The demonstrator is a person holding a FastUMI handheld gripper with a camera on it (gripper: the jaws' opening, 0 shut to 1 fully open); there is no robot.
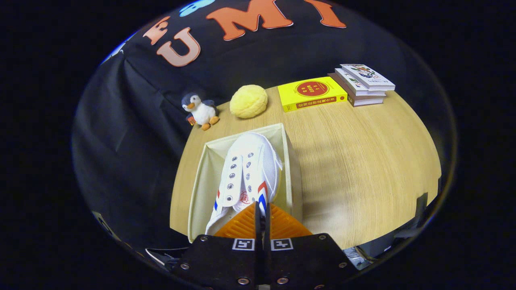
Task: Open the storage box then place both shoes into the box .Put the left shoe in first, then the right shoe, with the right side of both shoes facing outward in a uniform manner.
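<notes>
Tongs gripping shoe over open box.
I see the tongs (pixel 262 209) closed nearly together, both fingers pinching the white shoe's (pixel 248 169) heel above the storage box (pixel 288 161) on the worktop (pixel 363 161).

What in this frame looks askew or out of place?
Little. The white canvas shoe lies slanted in the open beige fabric storage box, its toe against the far wall. The tongs are pinched on its heel edge. Only one shoe is in the box.
</notes>
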